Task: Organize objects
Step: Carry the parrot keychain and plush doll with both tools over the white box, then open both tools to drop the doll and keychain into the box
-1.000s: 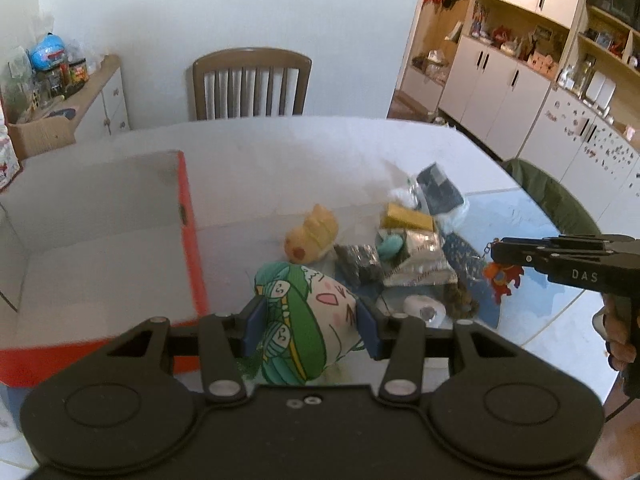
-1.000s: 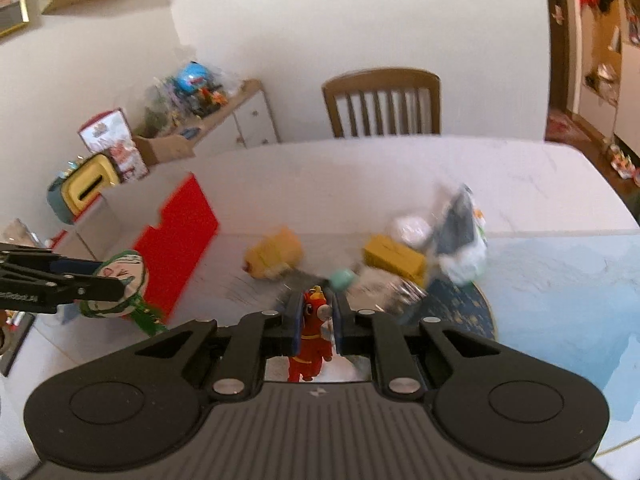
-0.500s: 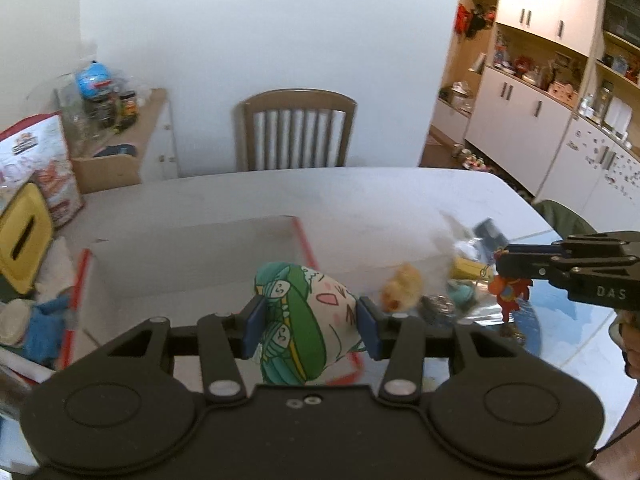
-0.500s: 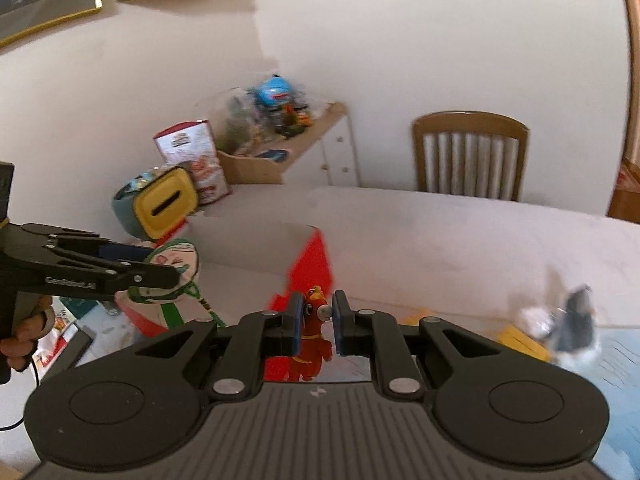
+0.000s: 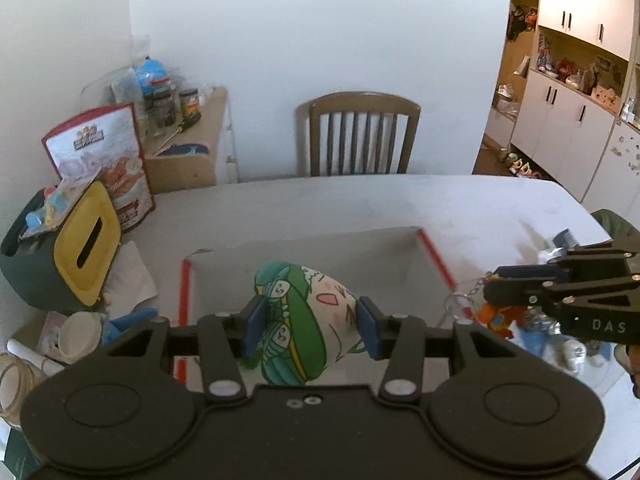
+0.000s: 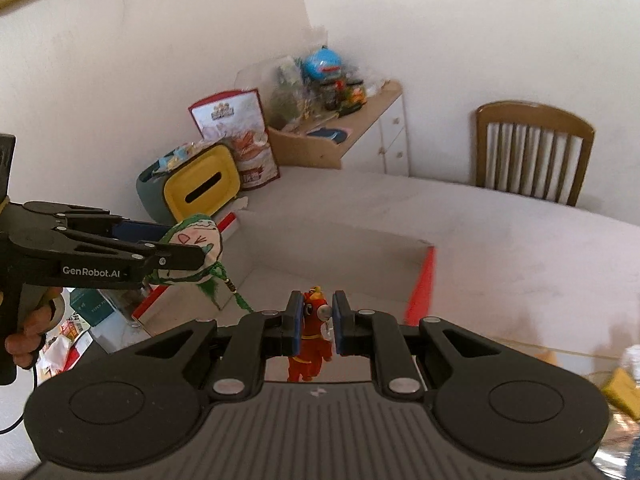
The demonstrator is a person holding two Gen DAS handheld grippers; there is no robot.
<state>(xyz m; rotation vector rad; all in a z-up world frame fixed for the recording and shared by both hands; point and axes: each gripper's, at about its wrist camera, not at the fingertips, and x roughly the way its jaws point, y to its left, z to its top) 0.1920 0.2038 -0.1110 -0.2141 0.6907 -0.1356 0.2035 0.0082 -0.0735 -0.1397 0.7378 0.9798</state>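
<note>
From the left wrist, the left gripper (image 5: pixel 308 322) squeezes a soft, light cushion (image 5: pixel 304 320) by its sides above the open box (image 5: pixel 434 256), while from the right wrist the right gripper (image 6: pixel 314 322) pinches a small red toy (image 6: pixel 312 332) by its head, near the box's rim.

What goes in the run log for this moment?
left gripper: shut on green plush | right gripper: shut on red figure | both over open box

Left wrist view: close above red-edged box (image 5: pixel 434 257), facing chair (image 5: pixel 359 136) and far wall. Right wrist view: beside box's right edge, angled left toward cluttered sideboard (image 6: pixel 344 136). Shared: box (image 6: pixel 418 292), chair (image 6: pixel 532 152), yellow-lidded bin (image 5: pixel 86 244).
</note>
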